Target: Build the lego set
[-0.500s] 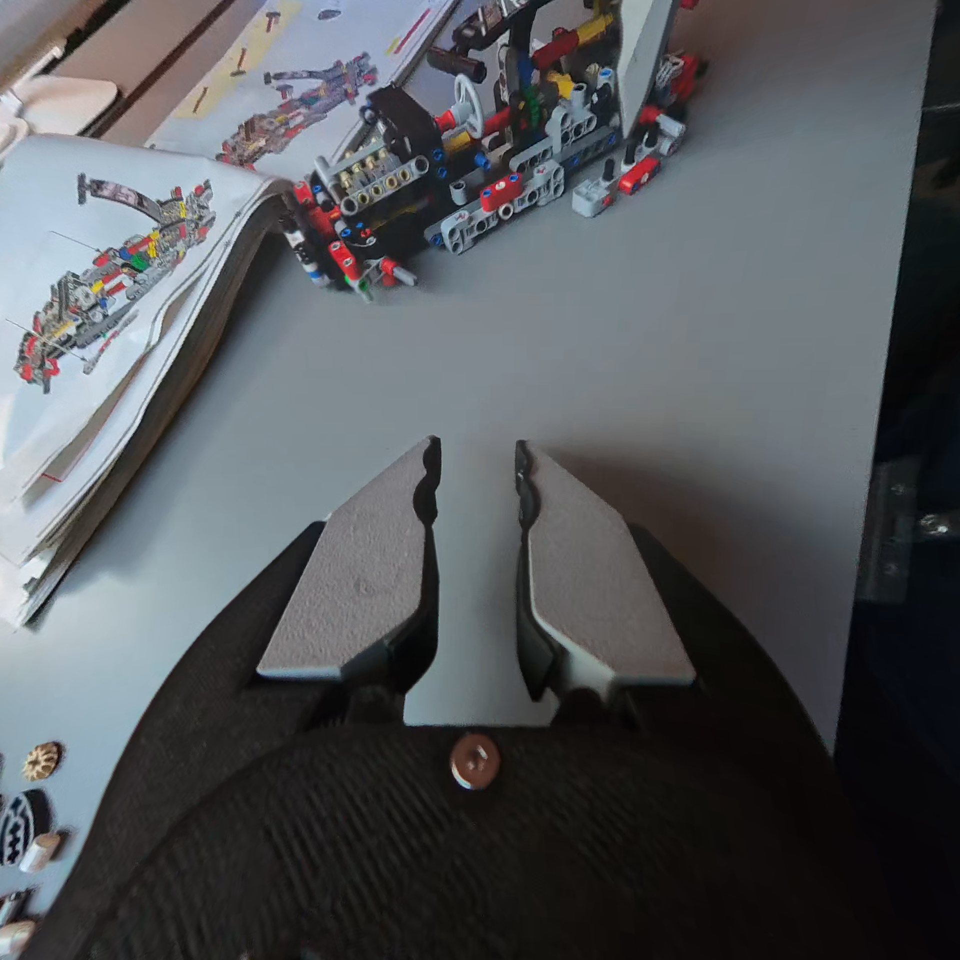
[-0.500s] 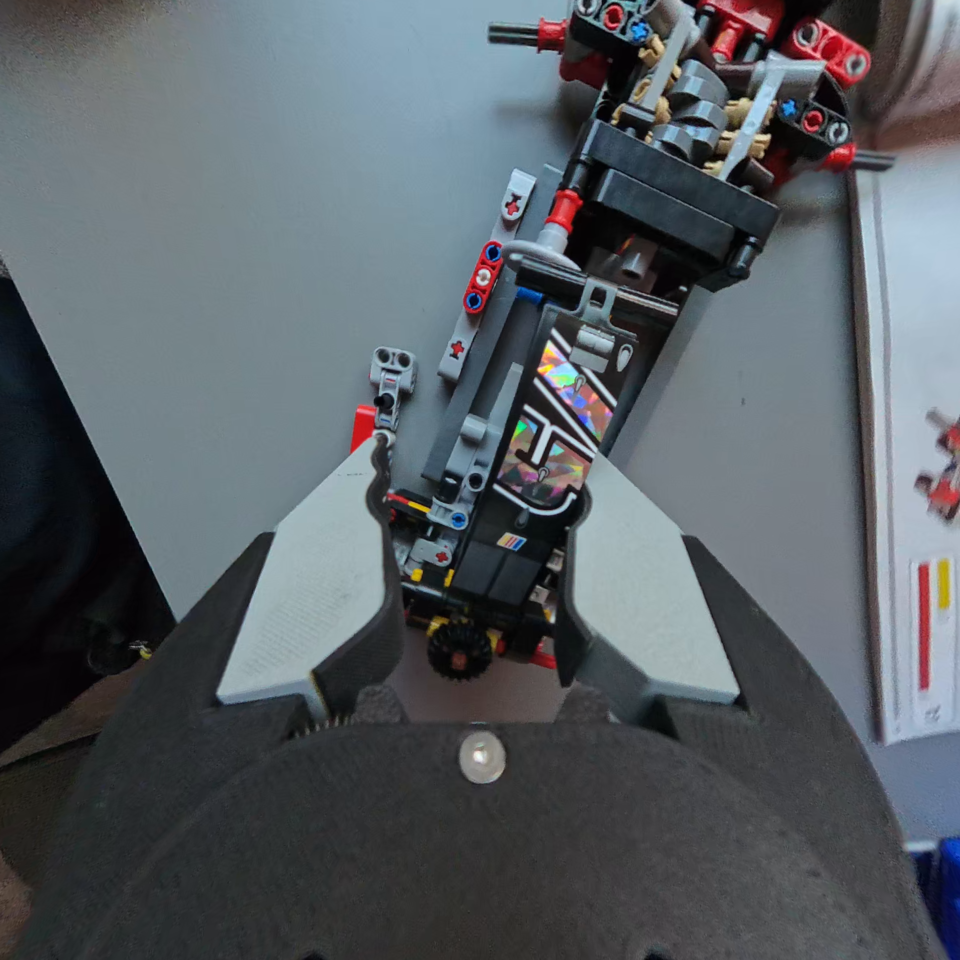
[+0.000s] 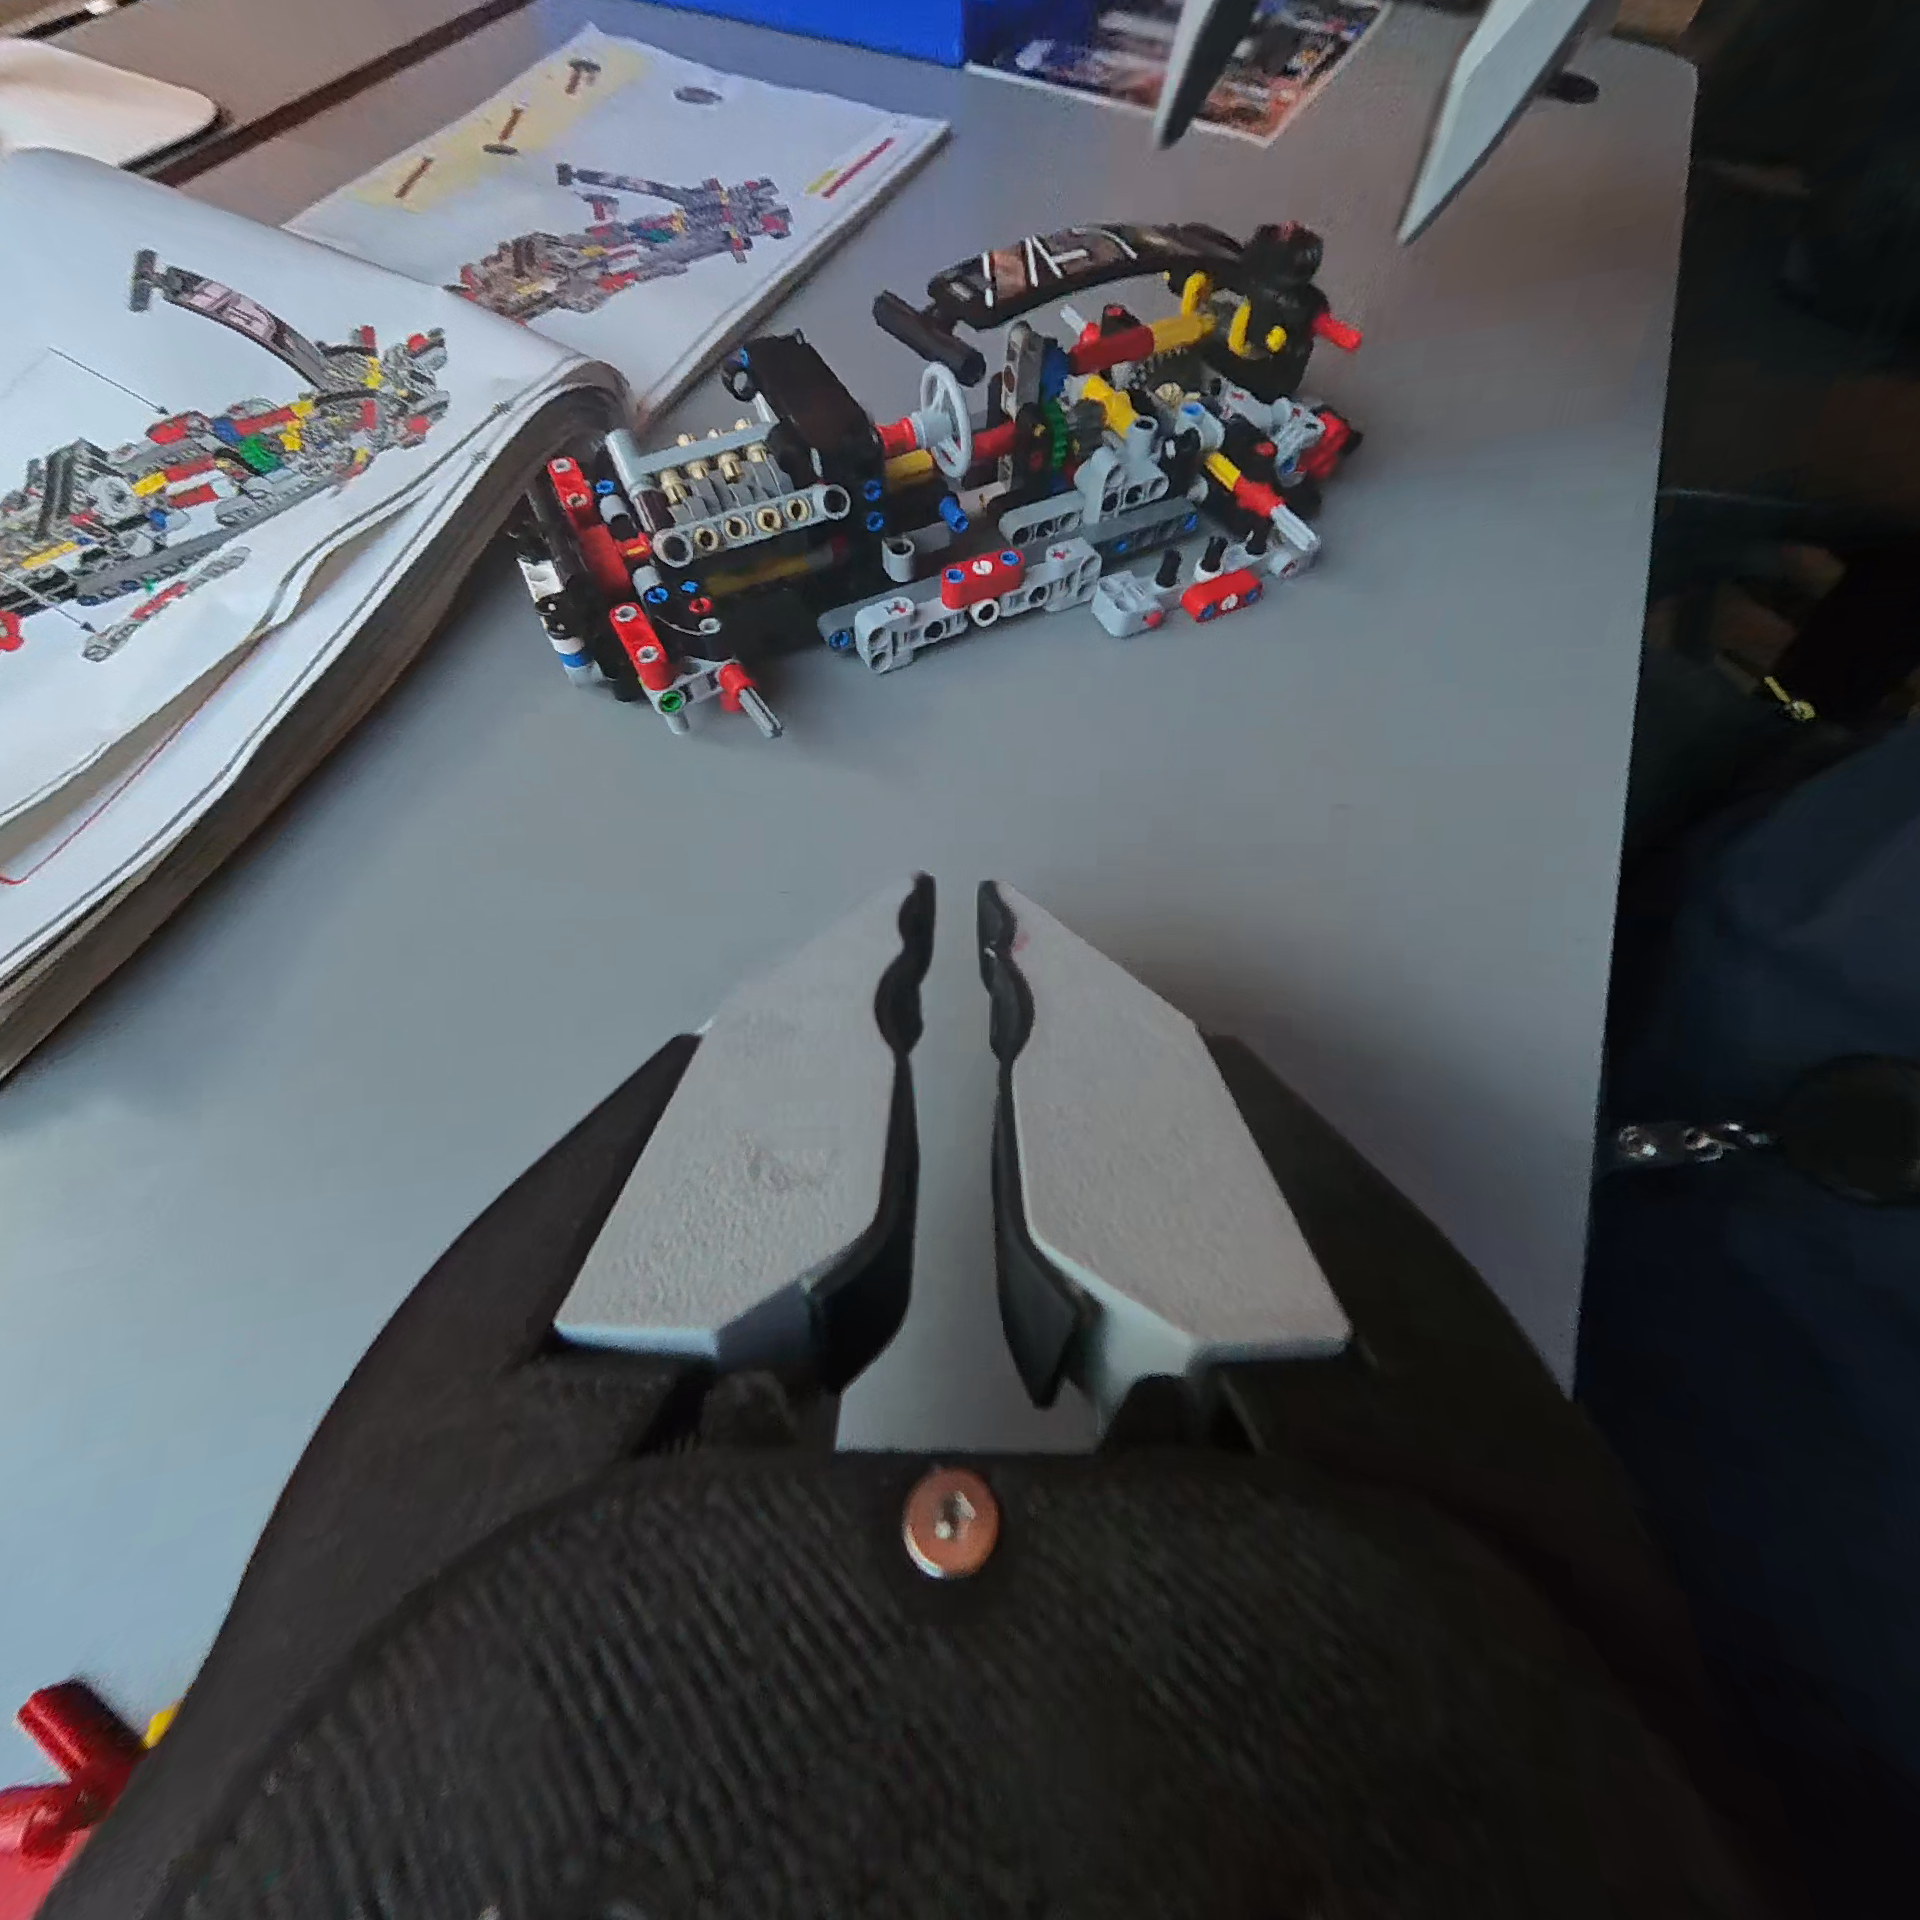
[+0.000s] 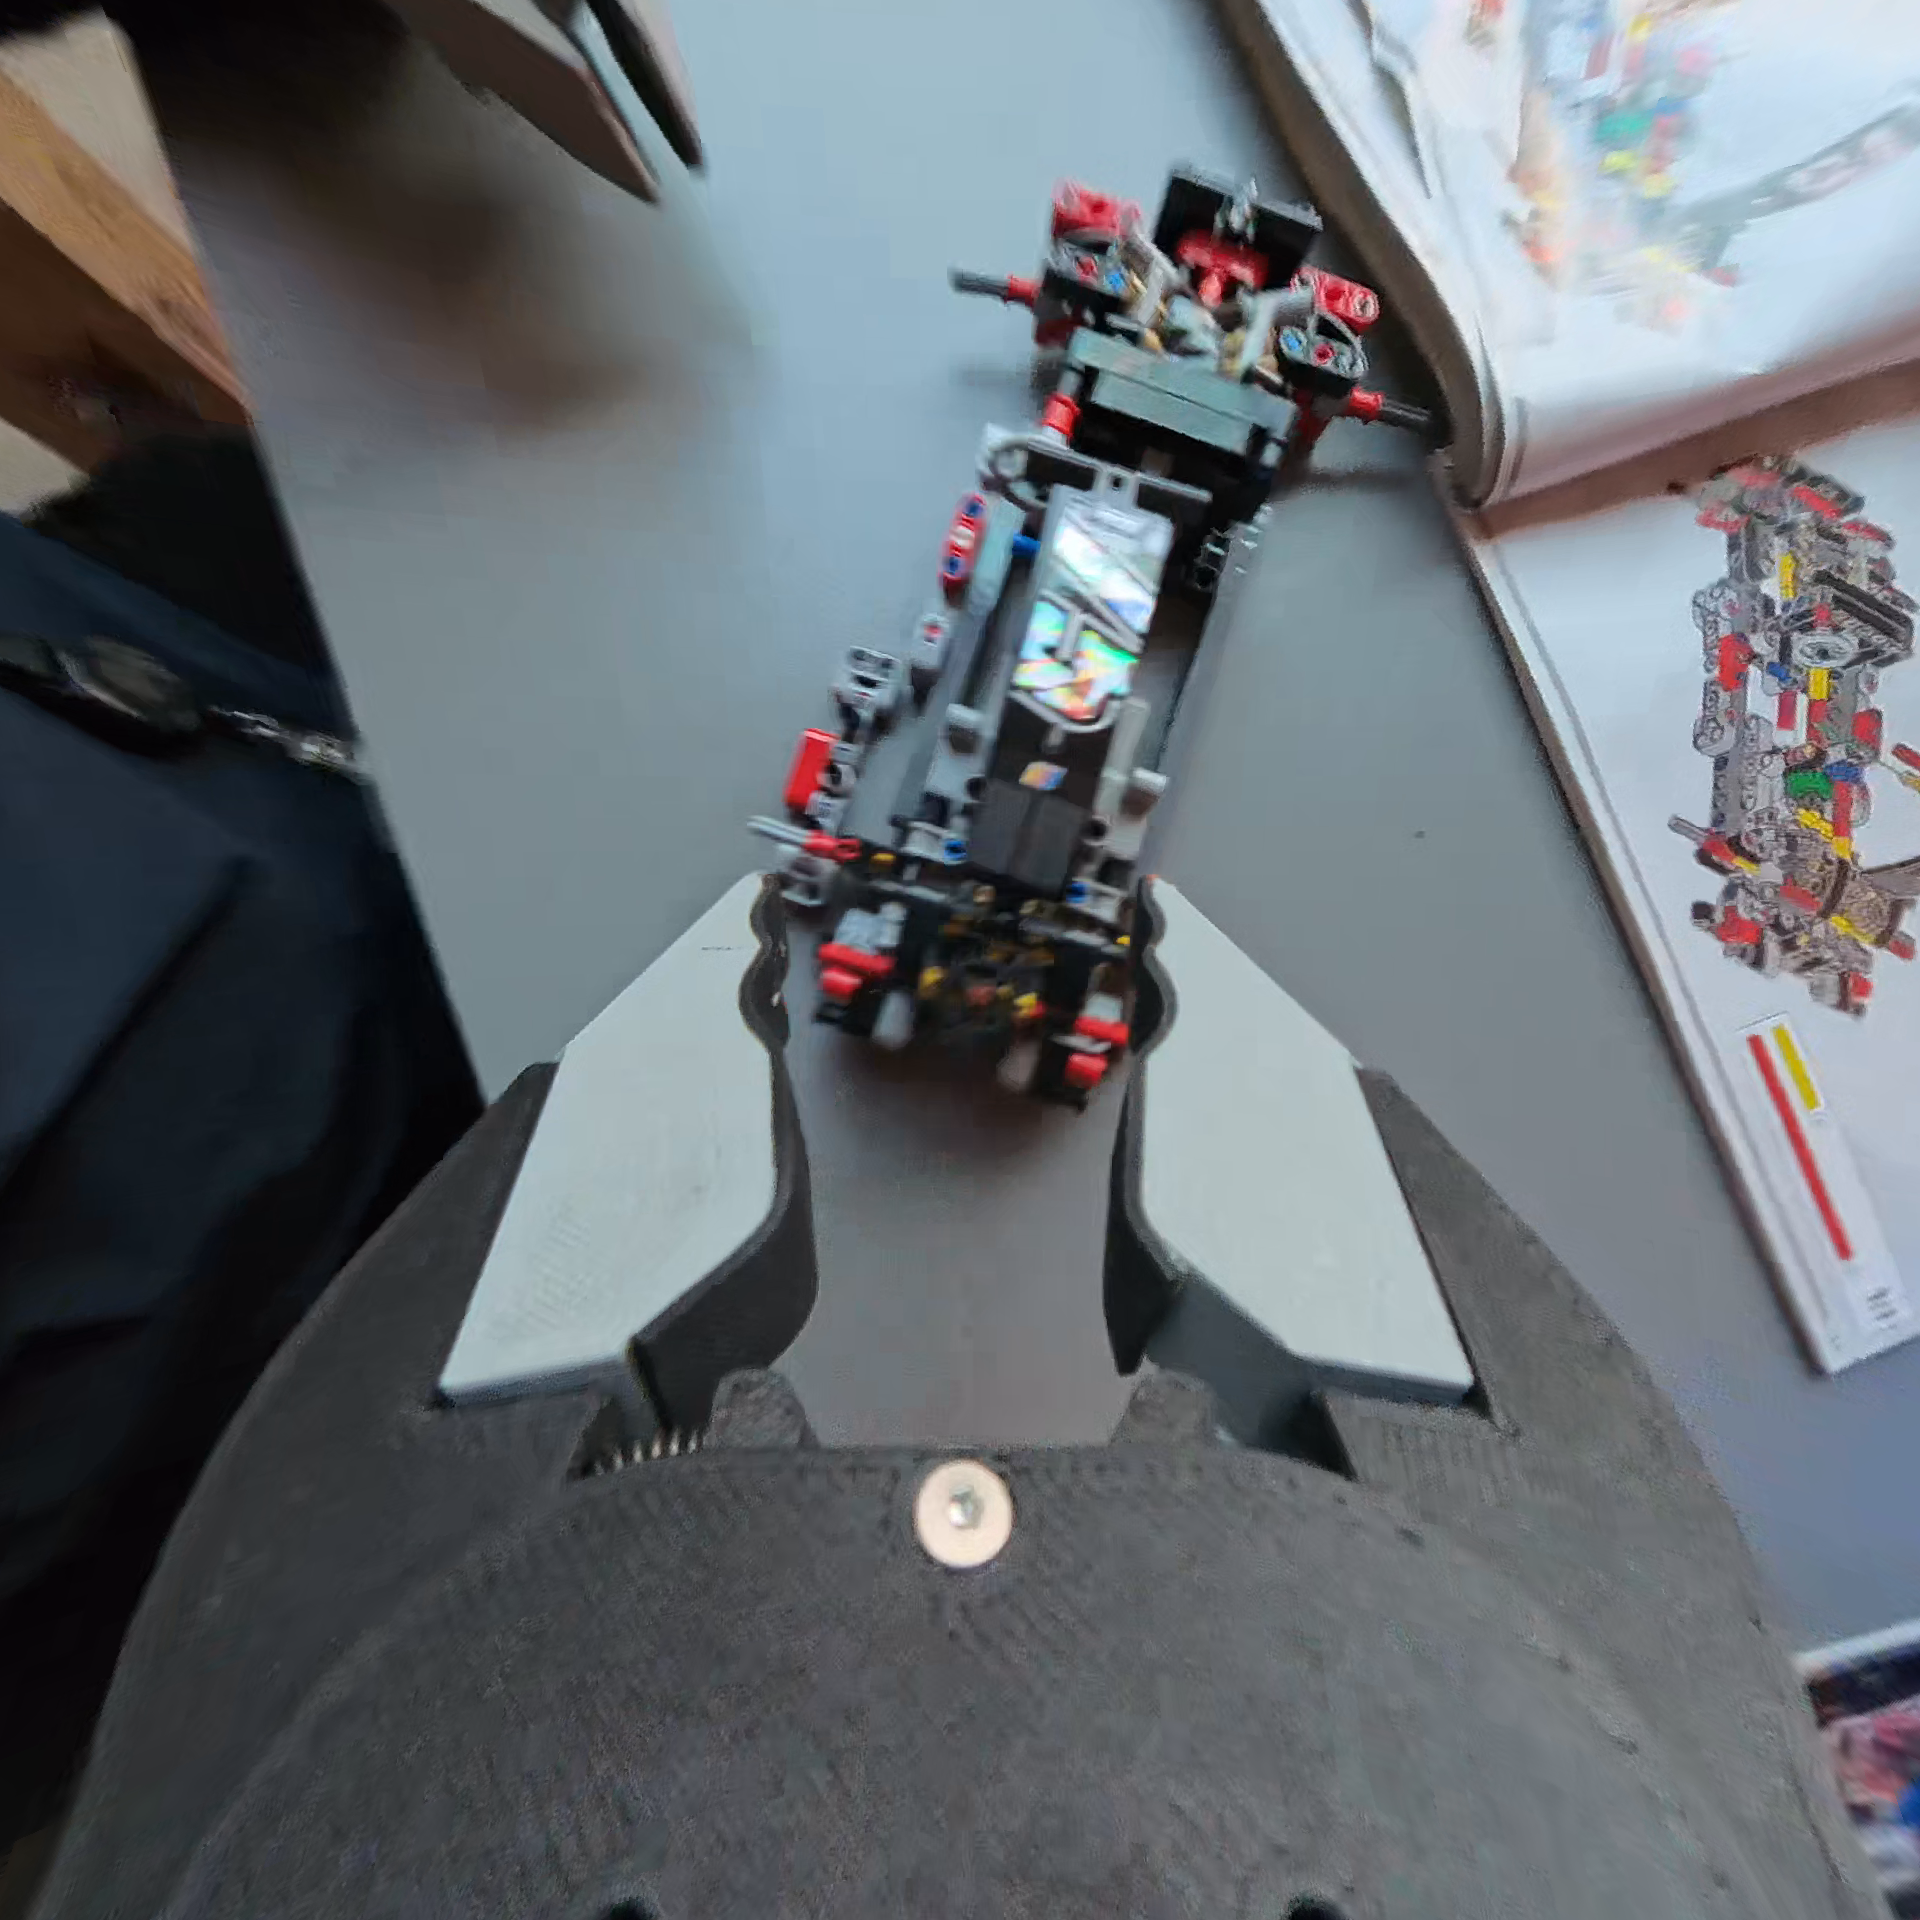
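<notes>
My left gripper point(image 3: 948, 894) hung low, its jaws nearly together on nothing. My right gripper point(image 4: 954, 914) sat raised at far right, jaws spread wide.

The near end of the multicoloured plastic brick-built vehicle chassis point(image 4: 987, 790) is smearing into blur between the right gripper point(image 4: 951, 935) fingers, so contact with either pad cannot be told. In the left wrist view, beyond the chassis point(image 3: 935, 488), the top edge is cutting those grey fingers point(image 3: 1475, 114) off. Left of the chassis, the open printed instruction booklet point(image 3: 260, 468) is running past the frame. Red plastic pieces point(image 3: 62, 1766), well nearer than the chassis, are hiding partly behind the left gripper point(image 3: 951, 904) body.
</notes>
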The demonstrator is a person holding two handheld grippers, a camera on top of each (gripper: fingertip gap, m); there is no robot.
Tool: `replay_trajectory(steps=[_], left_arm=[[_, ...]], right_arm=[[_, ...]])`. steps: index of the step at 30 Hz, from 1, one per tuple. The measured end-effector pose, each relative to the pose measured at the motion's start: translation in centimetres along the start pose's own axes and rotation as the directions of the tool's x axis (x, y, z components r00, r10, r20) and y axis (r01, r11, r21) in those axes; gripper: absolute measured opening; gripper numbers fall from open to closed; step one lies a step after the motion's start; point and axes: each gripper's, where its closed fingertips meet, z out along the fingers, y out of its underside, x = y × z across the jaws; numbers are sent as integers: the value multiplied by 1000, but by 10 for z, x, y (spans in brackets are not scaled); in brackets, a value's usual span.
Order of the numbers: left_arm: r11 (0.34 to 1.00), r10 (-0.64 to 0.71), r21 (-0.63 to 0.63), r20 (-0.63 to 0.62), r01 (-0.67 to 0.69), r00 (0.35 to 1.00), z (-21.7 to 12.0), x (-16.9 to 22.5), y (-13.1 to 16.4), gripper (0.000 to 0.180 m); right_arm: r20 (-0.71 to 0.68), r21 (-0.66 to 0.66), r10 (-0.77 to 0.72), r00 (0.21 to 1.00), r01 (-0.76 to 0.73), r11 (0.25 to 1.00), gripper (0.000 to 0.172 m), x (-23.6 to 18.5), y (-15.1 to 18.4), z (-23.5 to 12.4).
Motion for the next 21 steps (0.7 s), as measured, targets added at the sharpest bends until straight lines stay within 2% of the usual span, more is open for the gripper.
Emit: replay_trajectory(steps=[3,5,10,13,21], left_arm=[[997,73,-25,66,-71,995,4,-1,1,3],[993,103,-65,98,-97,990,8,-3,5,4],[983,151,-122,140,-135,978,15,-6,10,3],[982,158,-126,165,-138,974,14,-8,10,2],[977,187,-136,208,-161,960,13,-11,10,1]], right_arm=[[17,179,18,1000,-21,984,49,-39,-6,-18],[61,231,61,996,-74,970,46,-62,-4,-11],[-33,195,177,984,-168,966,36,-70,19,36],[-203,156,147,968,-117,981,30,-59,29,51],[-354,145,85,931,-35,989,28,-47,21,51]])
